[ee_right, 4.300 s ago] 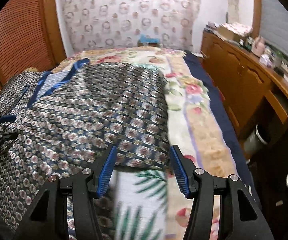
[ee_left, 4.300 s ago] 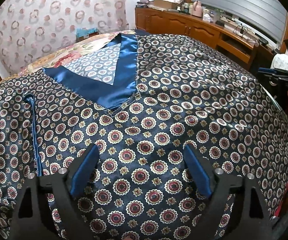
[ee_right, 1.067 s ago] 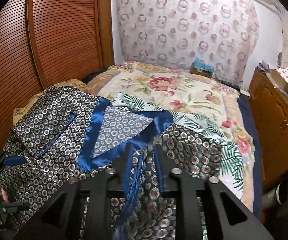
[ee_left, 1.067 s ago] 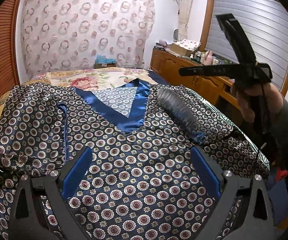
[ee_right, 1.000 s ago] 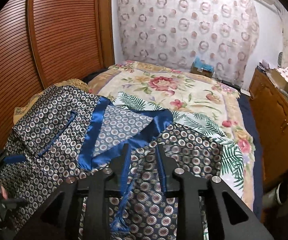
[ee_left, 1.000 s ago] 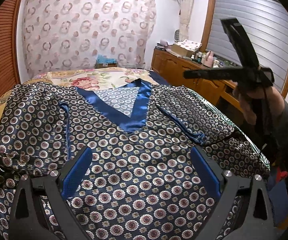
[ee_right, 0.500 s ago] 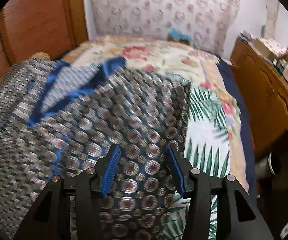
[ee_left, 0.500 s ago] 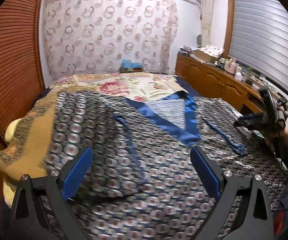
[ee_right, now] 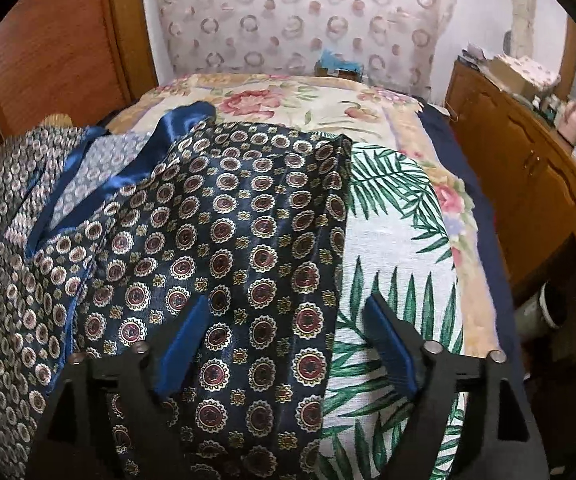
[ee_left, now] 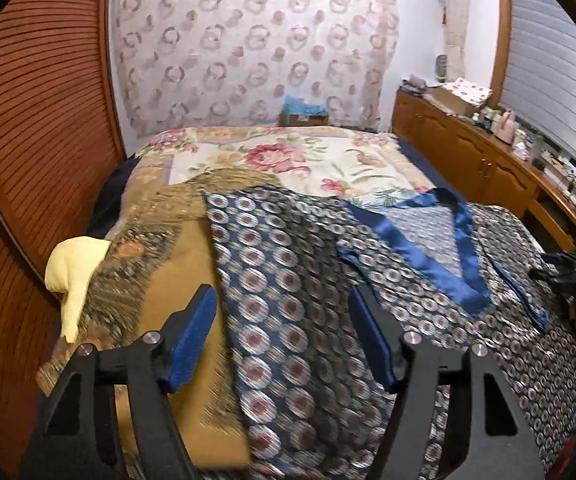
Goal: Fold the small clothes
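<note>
Satin pyjama top (ee_left: 300,288), dark navy with rows of small round maroon-and-cream medallions, spread flat over the near part of the bed. Glossy plain-blue band (ee_left: 464,248) edging the V-neck, paler lining showing inside the V; thin blue piping along a fold near the right edge. Same top (ee_right: 223,240) in the right wrist view, smooth and shiny, one side edge falling straight down beside a woven bedspread (ee_right: 400,216) printed with green palm fronds and pink flowers.

Left gripper (ee_left: 283,340): black frame, blue ribbed pads, jaws partly apart and just been closing; fabric edge beneath them, pads not pressing it. Mustard-brown blanket (ee_left: 175,264) under the left pad, a pale yellow cloth (ee_left: 73,264) at its corner.

Right gripper (ee_right: 288,336): jaws wide and just been opening, nothing pinched, straddling the top's edge.

Louvred wooden doors (ee_left: 35,128) on the left, ring-patterned sheer curtain (ee_left: 255,44) behind, wooden cabinet (ee_left: 480,160) on the right.
</note>
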Motion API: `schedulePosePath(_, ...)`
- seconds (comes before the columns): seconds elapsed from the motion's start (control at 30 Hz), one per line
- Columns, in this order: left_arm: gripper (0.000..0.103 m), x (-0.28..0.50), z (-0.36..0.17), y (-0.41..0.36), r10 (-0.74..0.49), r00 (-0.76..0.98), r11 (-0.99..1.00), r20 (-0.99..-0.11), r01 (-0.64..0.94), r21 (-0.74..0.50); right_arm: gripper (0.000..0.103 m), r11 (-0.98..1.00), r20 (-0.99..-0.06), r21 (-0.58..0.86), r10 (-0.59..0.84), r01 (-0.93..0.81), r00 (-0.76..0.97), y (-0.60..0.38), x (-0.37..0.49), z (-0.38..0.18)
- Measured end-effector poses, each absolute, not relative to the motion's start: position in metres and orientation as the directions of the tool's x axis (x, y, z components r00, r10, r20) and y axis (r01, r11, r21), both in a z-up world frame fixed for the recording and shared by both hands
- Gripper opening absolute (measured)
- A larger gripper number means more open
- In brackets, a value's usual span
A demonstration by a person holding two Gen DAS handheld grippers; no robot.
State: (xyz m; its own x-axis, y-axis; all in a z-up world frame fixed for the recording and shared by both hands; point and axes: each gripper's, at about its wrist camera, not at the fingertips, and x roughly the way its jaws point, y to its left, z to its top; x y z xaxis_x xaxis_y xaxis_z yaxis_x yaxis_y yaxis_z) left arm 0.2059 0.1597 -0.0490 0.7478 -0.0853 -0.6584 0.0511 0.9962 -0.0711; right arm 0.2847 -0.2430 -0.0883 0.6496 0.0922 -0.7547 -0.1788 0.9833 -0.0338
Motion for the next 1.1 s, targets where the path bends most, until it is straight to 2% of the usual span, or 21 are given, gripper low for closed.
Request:
schedulePosePath(0.1,0.060,0.223,-0.053,0.171,-0.089,0.722,0.995,-0.686,0.026,-0.101,0.090,0.984,-0.757,-0.024,0.098,-0.177,0.646,-0.244,0.287,-0.090)
schedulePosePath(0.43,0.056,0.263,-0.062,0.187,-0.092,0.650,0.991,-0.755,-0.017,-0.136,0.090,0.984,-0.756,-0.029,0.094,-0.177,0.647,-0.243,0.286,-0.090)
schedulePosePath(0.5,0.046,0.270,-0.061,0.188,-0.088,0.639,0.991,-0.764,-0.023,-0.134,0.090,0.984,-0.756,-0.029,0.095,-0.178,0.647,-0.244,0.286,-0.090)
schedulePosePath(0.57,0.040,0.275,-0.062,0.189,-0.090,0.630,0.990,-0.772,-0.031,-0.140,0.090,0.984,-0.756,-0.029,0.095,-0.178,0.648,-0.244,0.287,-0.090)
schedulePosePath(0.8,0.038,0.284,-0.062,0.190,-0.087,0.625,0.990,-0.776,-0.032,-0.137,0.090,0.983,-0.756,-0.034,0.091,-0.179,0.649,-0.245,0.286,-0.090)
schedulePosePath(0.83,0.035,0.285,-0.062,0.190,-0.084,0.626,0.991,-0.775,-0.030,-0.132,0.090,0.983,-0.755,-0.035,0.091,-0.179,0.649,-0.245,0.286,-0.090)
schedulePosePath(0.9,0.008,0.287,-0.061,0.190,-0.103,0.629,0.989,-0.771,-0.017,-0.146,0.090,0.983,-0.756,-0.033,0.093,-0.179,0.648,-0.246,0.287,-0.089)
schedulePosePath(0.93,0.004,0.288,-0.060,0.189,-0.105,0.628,0.989,-0.771,-0.015,-0.147,0.090,0.983,-0.756,-0.034,0.092,-0.179,0.648,-0.246,0.286,-0.089)
schedulePosePath(1.1,0.004,0.284,-0.055,0.181,-0.090,0.645,0.994,-0.758,0.011,-0.108,0.090,0.984,-0.767,-0.024,0.097,-0.179,0.634,-0.248,0.285,-0.086)
